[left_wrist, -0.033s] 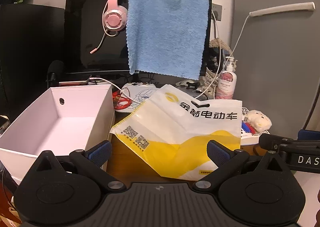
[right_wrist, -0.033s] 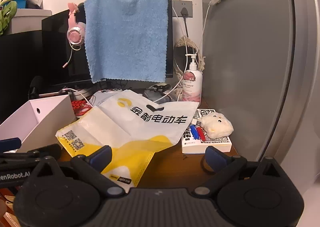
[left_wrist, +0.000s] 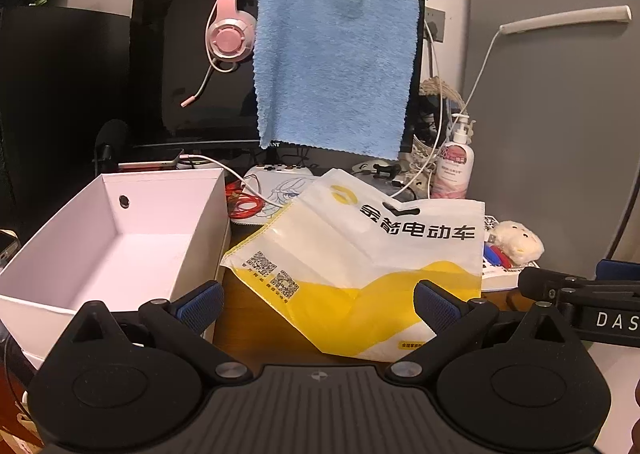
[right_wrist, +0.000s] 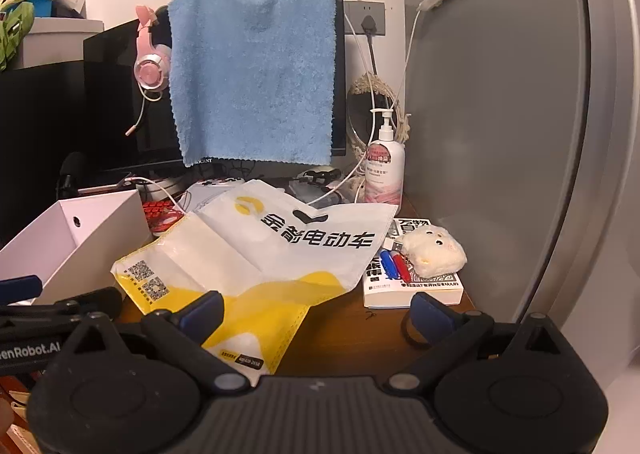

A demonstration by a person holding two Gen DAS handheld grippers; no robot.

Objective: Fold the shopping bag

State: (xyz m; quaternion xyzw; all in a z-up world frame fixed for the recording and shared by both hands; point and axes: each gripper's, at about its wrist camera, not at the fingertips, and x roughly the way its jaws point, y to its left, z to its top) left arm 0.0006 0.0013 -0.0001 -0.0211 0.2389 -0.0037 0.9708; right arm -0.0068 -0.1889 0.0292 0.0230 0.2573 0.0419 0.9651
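Cluttered wooden tabletop (right_wrist: 352, 330): the shopping bag (left_wrist: 360, 254) lies spread and creased beside a white box (left_wrist: 120, 238). My left gripper (left_wrist: 318, 300) and right gripper (right_wrist: 316, 314) hover spread, empty. Thin, limp, slippery, I'd judge; I'd pinch corners

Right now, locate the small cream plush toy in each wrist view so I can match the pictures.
Left wrist view: the small cream plush toy sits at the right edge, right of the white-and-yellow plastic shopping bag.
Right wrist view: it lies right of centre, on the white book.
Shared landmark: the blue fluffy towel draped over the black monitor.
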